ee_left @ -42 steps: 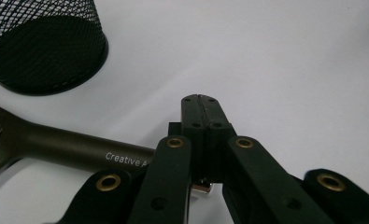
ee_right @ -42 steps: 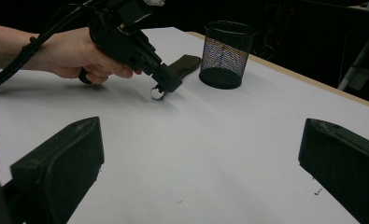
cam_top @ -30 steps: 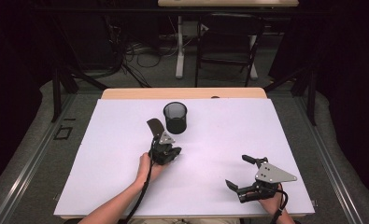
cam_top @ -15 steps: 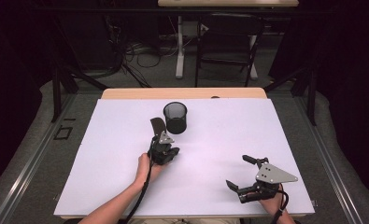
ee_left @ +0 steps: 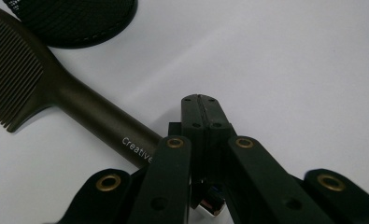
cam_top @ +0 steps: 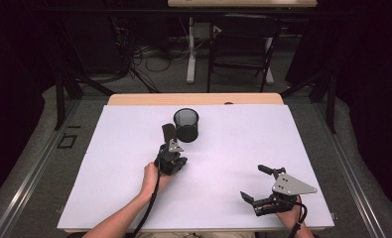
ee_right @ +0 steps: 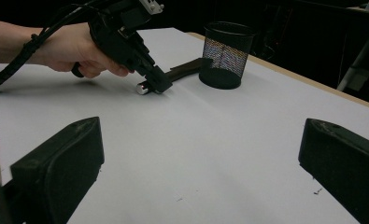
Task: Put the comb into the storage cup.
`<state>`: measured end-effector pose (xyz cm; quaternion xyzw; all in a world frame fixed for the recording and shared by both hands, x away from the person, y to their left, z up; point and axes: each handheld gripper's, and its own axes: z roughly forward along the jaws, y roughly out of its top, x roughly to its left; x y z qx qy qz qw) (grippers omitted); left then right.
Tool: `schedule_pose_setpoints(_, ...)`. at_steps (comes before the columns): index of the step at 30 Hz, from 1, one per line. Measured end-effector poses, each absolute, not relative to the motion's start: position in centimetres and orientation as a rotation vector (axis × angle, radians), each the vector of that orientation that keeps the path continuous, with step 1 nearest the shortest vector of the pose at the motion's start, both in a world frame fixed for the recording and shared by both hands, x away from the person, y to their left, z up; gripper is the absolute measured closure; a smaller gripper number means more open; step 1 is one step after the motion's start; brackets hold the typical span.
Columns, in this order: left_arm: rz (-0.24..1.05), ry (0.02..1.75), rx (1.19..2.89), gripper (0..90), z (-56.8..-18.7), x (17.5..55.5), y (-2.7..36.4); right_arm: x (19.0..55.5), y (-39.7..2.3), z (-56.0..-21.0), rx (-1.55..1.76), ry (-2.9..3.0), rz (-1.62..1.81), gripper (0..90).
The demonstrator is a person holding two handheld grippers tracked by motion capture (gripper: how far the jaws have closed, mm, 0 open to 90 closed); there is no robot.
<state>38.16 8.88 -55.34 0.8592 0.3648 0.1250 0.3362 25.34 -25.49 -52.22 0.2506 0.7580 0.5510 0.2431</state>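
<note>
We find the dark comb (ee_left: pixel 56 98) lying flat on the white table (cam_top: pixel 233 148), its handle running under our left tongs (cam_top: pixel 171 157) and its toothed head reaching out ahead of them. In the left gripper view the left tongs are clenched, the two jaws pressed flat together with nothing between their tips, and the comb's handle passes just beside and beneath them; we cannot tell whether they press on it. Just past the comb's head stands the black mesh cup (cam_top: pixel 186 125), upright, close to the comb; whether they touch we cannot tell. From above its inside looks dark, and we make out nothing in it. Well apart, nearer the table's front edge, our right tongs (cam_top: pixel 263 191) are released, jaws spread wide over bare table, gripping nothing.
</note>
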Motion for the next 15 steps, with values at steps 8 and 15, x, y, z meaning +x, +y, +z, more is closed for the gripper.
schedule_pose_setpoints(8, 0.354, 0.97, 2.272, 90.0, -55.2, 38.1, 9.3, 25.3, -25.5, -52.2, 0.685, 2.072, 1.506, 0.0)
schedule_pose_setpoints(15, 0.364, 0.979, 2.275, 90.0, -54.9, 38.1, 10.3, 25.3, -25.5, -52.2, 0.686, 2.074, 1.506, 0.0)
